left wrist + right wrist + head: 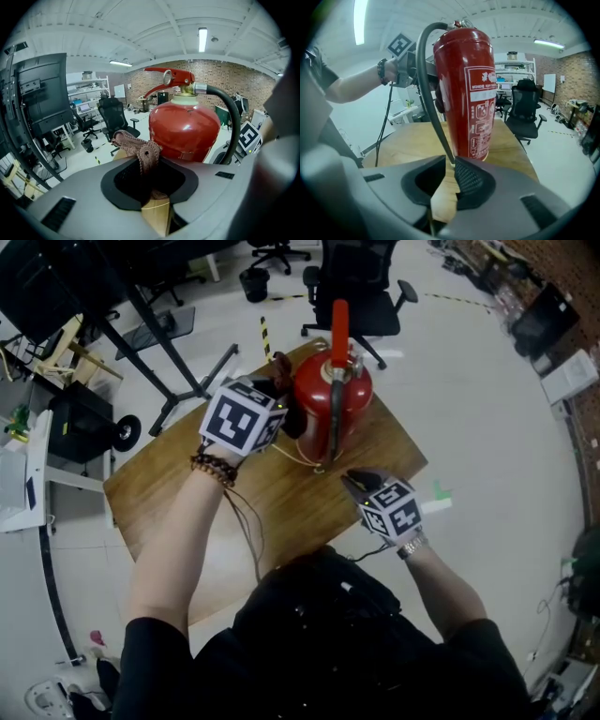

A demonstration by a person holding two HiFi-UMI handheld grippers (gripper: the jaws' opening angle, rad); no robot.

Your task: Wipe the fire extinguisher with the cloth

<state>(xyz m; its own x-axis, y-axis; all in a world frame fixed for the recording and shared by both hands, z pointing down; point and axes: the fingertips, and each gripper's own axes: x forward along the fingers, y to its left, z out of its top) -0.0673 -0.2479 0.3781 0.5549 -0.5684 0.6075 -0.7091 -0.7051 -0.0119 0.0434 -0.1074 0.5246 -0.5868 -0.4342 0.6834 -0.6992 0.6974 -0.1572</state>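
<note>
Now my left gripper (150, 180) clamps brown cloth (136, 147) near top of fire extinguisher (333, 395), which stands upright on wooden table (187, 493). My right gripper (451, 164) closed, hose (424, 93) end at its tips. Risk, I think: sideways wipe push may tip tall cylinder, or cloth slips out

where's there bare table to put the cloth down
Bare wood on the table: its near-left part, between the left forearm and the left edge, and the right side between the fire extinguisher and the right corner. Crowded around the extinguisher's base: left gripper with the cloth, the hose, the right gripper.
</note>
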